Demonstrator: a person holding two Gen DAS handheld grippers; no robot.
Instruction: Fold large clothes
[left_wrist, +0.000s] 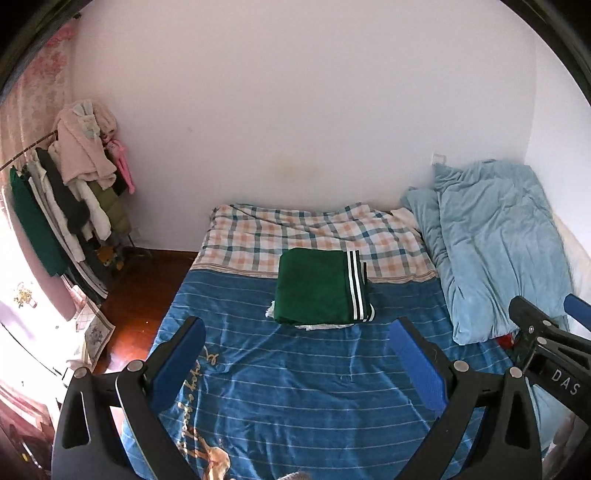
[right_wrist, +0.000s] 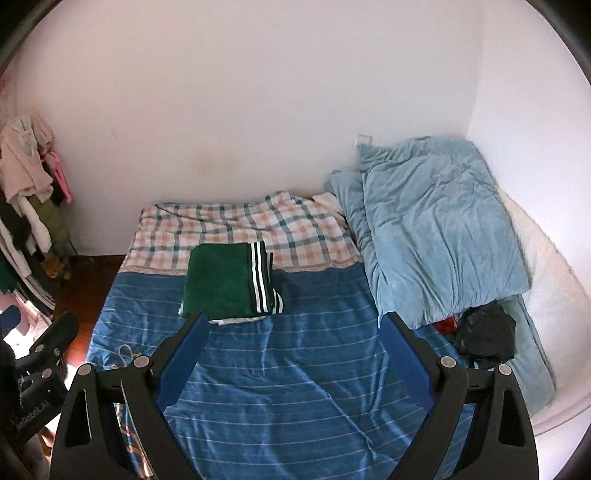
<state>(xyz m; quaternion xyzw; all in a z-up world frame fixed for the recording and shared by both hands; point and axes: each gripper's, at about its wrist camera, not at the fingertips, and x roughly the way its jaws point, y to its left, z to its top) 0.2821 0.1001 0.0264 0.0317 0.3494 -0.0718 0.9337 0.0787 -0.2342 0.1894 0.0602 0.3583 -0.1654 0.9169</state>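
While both tools hang above the striped blue bed cover (left_wrist: 295, 387), nothing is gripped. Far off to the left gripper's (left_wrist: 295, 339) left stands a rack of hanging clothes (left_wrist: 70, 199), well apart from the bed. The left gripper has its blue-padded fingers (left_wrist: 181, 354) spread wide and empty. Straight ahead of it, just beyond the fingertips, lies the folded dark green garment with black-and-white striped trim (left_wrist: 314, 288), a neat rectangle resting on a white cloth layer that peeks out along its near edge (left_wrist: 321, 326); it sits where the blue cover meets the orange-and-teal checked sheet (left_wrist: 280, 236).

From the right gripper (right_wrist: 293, 328), likewise wide and empty, the green garment lies ahead and to the left, near its left fingertip. To its right lie a bunched pale blue quilt (right_wrist: 436, 236) and, nearer, a crumpled dark garment (right_wrist: 484, 339) beside something red.

The green piece looks soft, light and limp, probably a knit that slumps when lifted, so the fold seems done. If it must be moved, pinching all the layers at the two near corners together would likely hold the stack; a one-corner grab risks unfolding it. The crumpled dark garment looks like the next candidate, best taken at a hem or edge, though its shape cannot be told.
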